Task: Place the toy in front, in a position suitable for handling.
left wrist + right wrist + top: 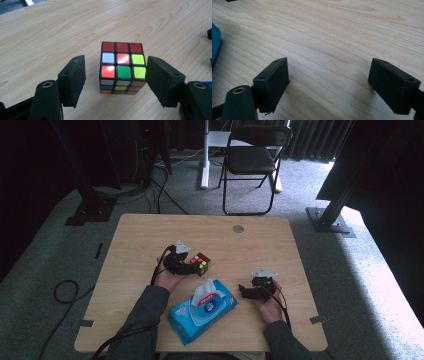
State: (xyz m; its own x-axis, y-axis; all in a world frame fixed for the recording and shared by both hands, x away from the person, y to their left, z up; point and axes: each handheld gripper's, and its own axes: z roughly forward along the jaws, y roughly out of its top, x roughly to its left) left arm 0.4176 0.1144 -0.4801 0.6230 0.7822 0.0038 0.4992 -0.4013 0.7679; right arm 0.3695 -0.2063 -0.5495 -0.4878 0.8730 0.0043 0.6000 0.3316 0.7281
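From above my left hand-held gripper looks clamped on the cube; its own camera shows gaps, jaws apart. My right hand-held gripper gapes over bare counter.

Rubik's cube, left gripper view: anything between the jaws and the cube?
Nothing visible. The multicoloured Rubik's cube sits on the light wooden table between the left gripper's open jaws, with bare gaps on both sides.

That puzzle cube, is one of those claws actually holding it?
No. The cube sits on the table between the left gripper's open jaws, gaps on both sides. The right gripper is open too.
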